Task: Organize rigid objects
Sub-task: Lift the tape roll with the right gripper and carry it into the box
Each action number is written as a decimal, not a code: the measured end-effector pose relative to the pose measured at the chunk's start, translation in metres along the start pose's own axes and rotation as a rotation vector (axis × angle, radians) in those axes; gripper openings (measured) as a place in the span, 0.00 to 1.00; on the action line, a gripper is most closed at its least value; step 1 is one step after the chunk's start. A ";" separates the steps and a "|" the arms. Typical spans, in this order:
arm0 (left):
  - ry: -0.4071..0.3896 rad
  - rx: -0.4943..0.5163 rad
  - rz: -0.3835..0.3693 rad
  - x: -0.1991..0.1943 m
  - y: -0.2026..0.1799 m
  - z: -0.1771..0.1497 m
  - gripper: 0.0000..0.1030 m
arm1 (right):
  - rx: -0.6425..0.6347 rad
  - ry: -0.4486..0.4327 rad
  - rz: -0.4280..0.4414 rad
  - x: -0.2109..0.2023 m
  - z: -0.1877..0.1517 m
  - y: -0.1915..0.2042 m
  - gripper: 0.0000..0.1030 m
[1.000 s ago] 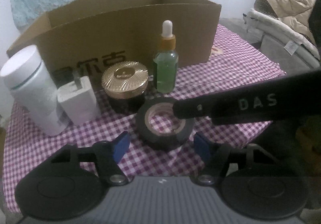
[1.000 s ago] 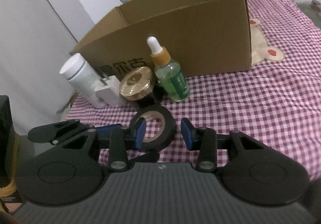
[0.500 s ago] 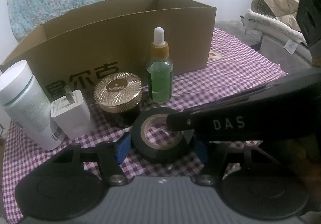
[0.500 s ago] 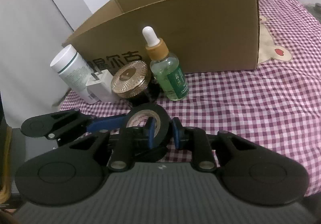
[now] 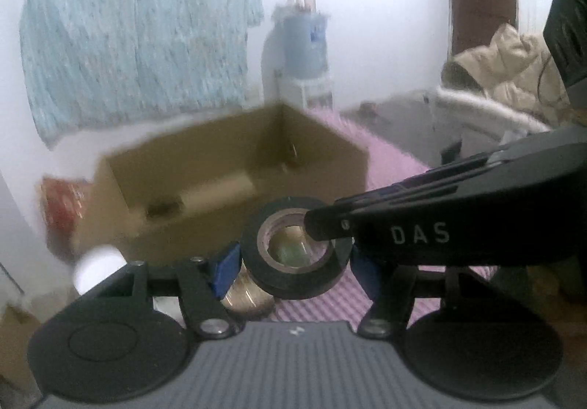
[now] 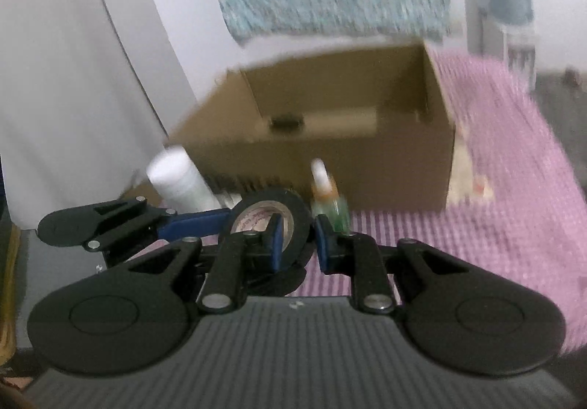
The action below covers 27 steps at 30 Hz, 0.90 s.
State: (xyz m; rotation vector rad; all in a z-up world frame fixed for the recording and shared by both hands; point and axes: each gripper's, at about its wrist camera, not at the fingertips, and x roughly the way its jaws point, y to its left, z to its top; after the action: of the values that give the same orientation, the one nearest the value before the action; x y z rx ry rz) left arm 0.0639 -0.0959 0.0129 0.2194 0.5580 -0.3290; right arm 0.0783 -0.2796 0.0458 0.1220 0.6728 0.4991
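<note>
The black tape roll (image 5: 295,250) is up in the air, in front of the brown box (image 5: 234,185). Both tools hold it. The left tool (image 5: 293,267) squeezes its outer sides with blue pads. The right tool (image 6: 297,234) is pinched on one wall of the ring (one pad sits inside the hole). Below stand a white bottle (image 6: 179,178) and a green dropper bottle (image 6: 328,205) on the pink checked cloth (image 6: 477,225). The box is open on top.

A surface (image 6: 495,225) covered in a pink-and-white checked cloth carries an open brown cardboard box (image 6: 367,167) at its back. In front of the box stand a white cylindrical bottle (image 6: 179,178) and a green dropper bottle (image 6: 330,207), blurred by motion.
</note>
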 end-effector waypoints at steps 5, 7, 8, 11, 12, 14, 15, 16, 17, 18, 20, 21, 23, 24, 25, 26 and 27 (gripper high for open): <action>-0.002 -0.025 0.005 0.009 0.028 0.051 0.65 | -0.059 -0.017 0.030 0.007 0.063 0.005 0.17; 0.045 -0.046 -0.006 0.028 0.045 0.073 0.65 | -0.056 0.023 0.042 0.023 0.089 0.001 0.17; 0.077 -0.070 -0.014 0.039 0.055 0.082 0.65 | -0.054 0.052 0.047 0.036 0.104 -0.003 0.17; 0.195 -0.145 -0.040 0.078 0.085 0.104 0.65 | -0.021 0.151 0.051 0.077 0.136 -0.014 0.17; 0.235 -0.161 -0.046 0.093 0.093 0.109 0.65 | -0.003 0.188 0.055 0.094 0.146 -0.020 0.18; 0.308 -0.197 -0.056 0.122 0.107 0.114 0.65 | 0.024 0.251 0.057 0.124 0.159 -0.029 0.17; 0.340 -0.205 -0.059 0.134 0.112 0.113 0.65 | 0.038 0.284 0.057 0.140 0.165 -0.033 0.17; 0.377 -0.220 -0.061 0.148 0.117 0.114 0.65 | 0.050 0.315 0.058 0.155 0.170 -0.038 0.18; 0.409 -0.235 -0.062 0.160 0.122 0.114 0.65 | 0.065 0.352 0.060 0.172 0.173 -0.044 0.17; 0.442 -0.246 -0.061 0.171 0.126 0.115 0.65 | 0.080 0.380 0.061 0.185 0.174 -0.048 0.17; 0.497 -0.269 -0.057 0.192 0.132 0.113 0.65 | 0.095 0.429 0.062 0.207 0.174 -0.056 0.18; 0.519 -0.272 -0.053 0.200 0.134 0.111 0.65 | 0.106 0.450 0.064 0.217 0.173 -0.061 0.18; 0.557 -0.275 -0.041 0.216 0.135 0.108 0.65 | 0.131 0.482 0.068 0.232 0.167 -0.063 0.18; 0.574 -0.275 -0.033 0.219 0.134 0.106 0.65 | 0.149 0.498 0.072 0.239 0.164 -0.066 0.18; 0.588 -0.276 -0.025 0.222 0.135 0.105 0.65 | 0.160 0.509 0.076 0.245 0.161 -0.068 0.18; 0.599 -0.279 -0.016 0.226 0.135 0.105 0.65 | 0.169 0.519 0.080 0.250 0.160 -0.070 0.18; 0.606 -0.280 -0.008 0.229 0.134 0.105 0.65 | 0.177 0.528 0.083 0.255 0.159 -0.072 0.18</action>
State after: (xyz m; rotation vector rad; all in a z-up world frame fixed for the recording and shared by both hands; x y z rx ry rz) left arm 0.3455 -0.0580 -0.0108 0.0408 1.1934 -0.1846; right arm 0.3768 -0.2119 0.0059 0.1884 1.2334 0.5562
